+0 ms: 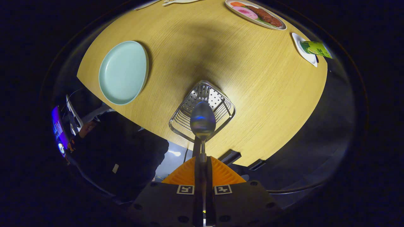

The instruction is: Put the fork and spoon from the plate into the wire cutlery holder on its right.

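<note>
Wooden table — spoon between jaws, above holder

Pale mint plate (plain), silver spoon, wood-grain table

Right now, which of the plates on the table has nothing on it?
The round pale green plate, left of the wire cutlery holder. The far oval plate carries food, the small white one a green packet.
</note>
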Demonstrator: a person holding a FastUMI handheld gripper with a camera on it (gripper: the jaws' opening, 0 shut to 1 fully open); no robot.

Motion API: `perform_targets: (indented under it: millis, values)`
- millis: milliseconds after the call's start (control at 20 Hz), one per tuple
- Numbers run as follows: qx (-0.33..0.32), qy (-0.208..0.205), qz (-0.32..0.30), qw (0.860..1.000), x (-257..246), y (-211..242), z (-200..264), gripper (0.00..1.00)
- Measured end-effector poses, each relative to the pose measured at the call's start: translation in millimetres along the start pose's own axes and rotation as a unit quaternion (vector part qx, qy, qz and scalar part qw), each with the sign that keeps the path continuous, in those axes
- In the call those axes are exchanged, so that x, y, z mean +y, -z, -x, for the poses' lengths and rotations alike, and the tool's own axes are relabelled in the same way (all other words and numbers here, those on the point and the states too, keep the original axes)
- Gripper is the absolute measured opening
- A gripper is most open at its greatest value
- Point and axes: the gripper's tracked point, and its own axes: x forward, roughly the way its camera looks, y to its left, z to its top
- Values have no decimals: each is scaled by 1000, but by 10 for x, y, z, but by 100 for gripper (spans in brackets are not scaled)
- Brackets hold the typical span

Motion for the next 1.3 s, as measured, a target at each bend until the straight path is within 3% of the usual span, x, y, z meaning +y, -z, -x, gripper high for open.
perform_targets:
  millis: [400, 500, 550, 650, 850, 1050, 1100, 1200, 1300]
  values:
    - [11, 3, -6, 1000, -20, -106, -31, 15]
    - [-1, 2, -4, 1000, -29, -109, -28, 27]
    - [-10, 1, -5, 1000, -39, -103, -6, 41]
    - [-42, 0, -12, 999, -81, -122, 42, 55]
    - [-128, -20, -33, 991, -64, -109, 158, 68]
    - [-251, -29, -61, 966, 38, -113, 369, 85]
    - [-288, -30, -66, 955, 73, -131, 481, 86]
    - [-355, -19, -84, 931, 131, -142, 726, 97]
    - [-418, -8, -98, 903, 220, -141, 984, 99]
